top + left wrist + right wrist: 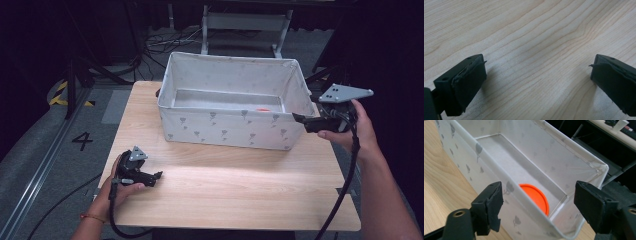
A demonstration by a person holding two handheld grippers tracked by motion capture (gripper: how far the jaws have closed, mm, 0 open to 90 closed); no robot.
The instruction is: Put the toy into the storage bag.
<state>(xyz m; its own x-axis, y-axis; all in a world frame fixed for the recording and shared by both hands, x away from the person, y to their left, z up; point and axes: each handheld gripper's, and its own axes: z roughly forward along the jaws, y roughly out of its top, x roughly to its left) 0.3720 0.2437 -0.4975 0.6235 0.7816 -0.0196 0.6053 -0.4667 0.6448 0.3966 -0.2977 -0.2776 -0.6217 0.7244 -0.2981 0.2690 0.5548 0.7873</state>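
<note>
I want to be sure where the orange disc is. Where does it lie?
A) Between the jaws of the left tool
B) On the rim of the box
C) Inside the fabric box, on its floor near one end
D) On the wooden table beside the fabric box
C: the orange disc lies flat on the floor inside the fabric box, close to its end wall.

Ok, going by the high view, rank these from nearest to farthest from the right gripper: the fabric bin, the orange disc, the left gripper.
1. Fabric bin: its right corner is at the right gripper.
2. Orange disc: inside the bin, on the floor toward its right end.
3. Left gripper: on the table's near left side.
</note>
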